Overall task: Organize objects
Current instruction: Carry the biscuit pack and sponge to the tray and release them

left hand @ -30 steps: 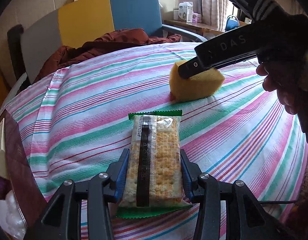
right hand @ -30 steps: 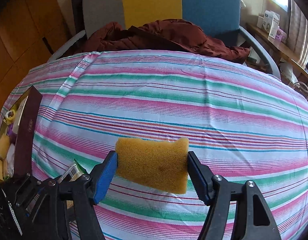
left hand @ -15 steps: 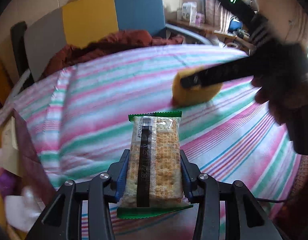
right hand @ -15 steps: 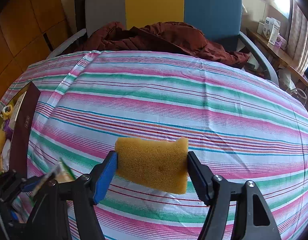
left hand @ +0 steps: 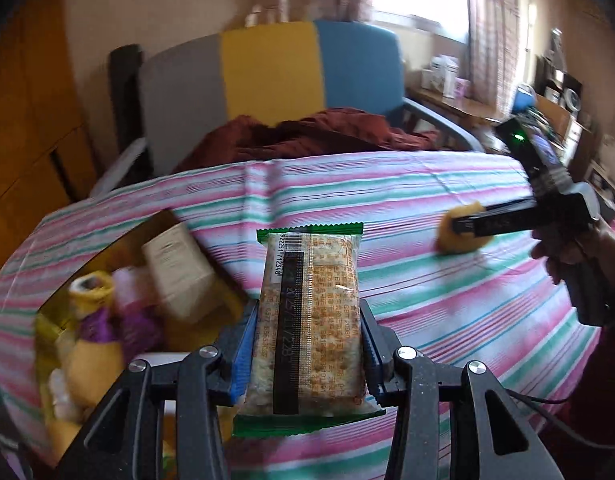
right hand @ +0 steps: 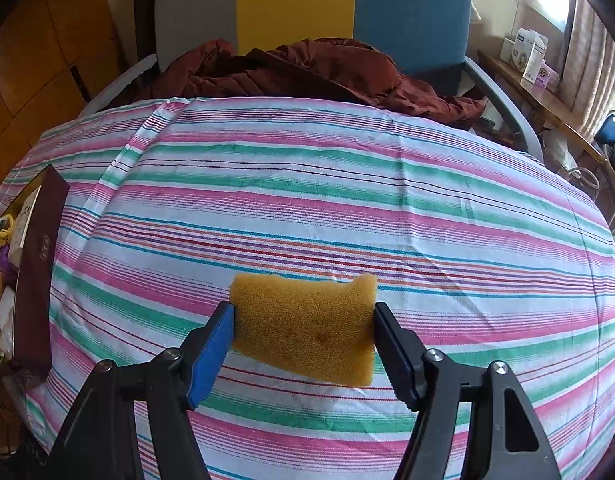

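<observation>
My left gripper (left hand: 307,344) is pinching the cracker pack (left hand: 309,320) by its long sides, blue pads pressed flat against the wrapper, pack pointing away from me with the barcode end farthest out. I'm holding it up off the striped tablecloth (left hand: 387,188), just right of the open box (left hand: 107,248). That box is sitting at the left edge of the table and already has stuff in it: a beige carton (left hand: 175,268) leaning tilted, a yellow-and-purple item (left hand: 93,304), other bits too blurred to name.

My right gripper (right hand: 303,332) is clamping the yellow sponge (right hand: 307,326) across its width, both pads dug into the short ends (foam bulging a little past them). Sponge is sitting tilted, near corner lower, over the middle of the cloth; can't tell from the right wrist view whether it's touching the fabric. From the left wrist view the same sponge (left hand: 461,232) is showing at the far right, well apart from the box, with my right hand (left hand: 579,252) on the handle.

Behind the table: grey/yellow/blue chair (right hand: 307,12) with a dark red jacket (right hand: 307,72) dumped on the seat.
</observation>
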A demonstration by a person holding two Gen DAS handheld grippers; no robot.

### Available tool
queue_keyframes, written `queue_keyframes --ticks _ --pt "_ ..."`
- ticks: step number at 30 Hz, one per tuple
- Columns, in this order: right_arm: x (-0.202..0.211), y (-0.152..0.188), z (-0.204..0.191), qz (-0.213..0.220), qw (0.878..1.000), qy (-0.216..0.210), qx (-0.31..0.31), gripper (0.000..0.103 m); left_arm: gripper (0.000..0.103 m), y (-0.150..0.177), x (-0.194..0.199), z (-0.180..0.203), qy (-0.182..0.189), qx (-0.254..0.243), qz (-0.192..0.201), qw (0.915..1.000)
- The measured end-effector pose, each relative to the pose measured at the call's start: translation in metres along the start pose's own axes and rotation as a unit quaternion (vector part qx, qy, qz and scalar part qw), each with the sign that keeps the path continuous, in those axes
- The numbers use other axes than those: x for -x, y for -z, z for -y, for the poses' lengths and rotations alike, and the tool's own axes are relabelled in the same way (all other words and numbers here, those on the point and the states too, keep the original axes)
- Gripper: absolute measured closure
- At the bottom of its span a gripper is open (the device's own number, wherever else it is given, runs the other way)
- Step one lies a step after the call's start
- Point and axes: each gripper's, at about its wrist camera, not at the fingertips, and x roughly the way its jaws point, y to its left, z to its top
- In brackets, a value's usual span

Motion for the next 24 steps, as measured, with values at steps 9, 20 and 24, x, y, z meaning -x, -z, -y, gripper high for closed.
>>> queue_keyframes --ticks 9,20,24 --pt "0.036 0.002 -0.067 0.024 0.998 -0.050 0.015 0.034 0.057 0.024 0.017 -0.066 -0.040 0.073 0.001 0.9965" --pt "0.090 0.014 -0.183 0.076 0.978 -0.183 0.066 0.034 0.057 0.065 0.045 -0.158 -0.069 0.191 0.000 0.9792" --pt "0.098 0.020 -0.226 0.077 0.969 -0.215 0.096 0.034 0.057 0.086 0.059 -0.179 -0.073 0.221 0.002 0.9725"
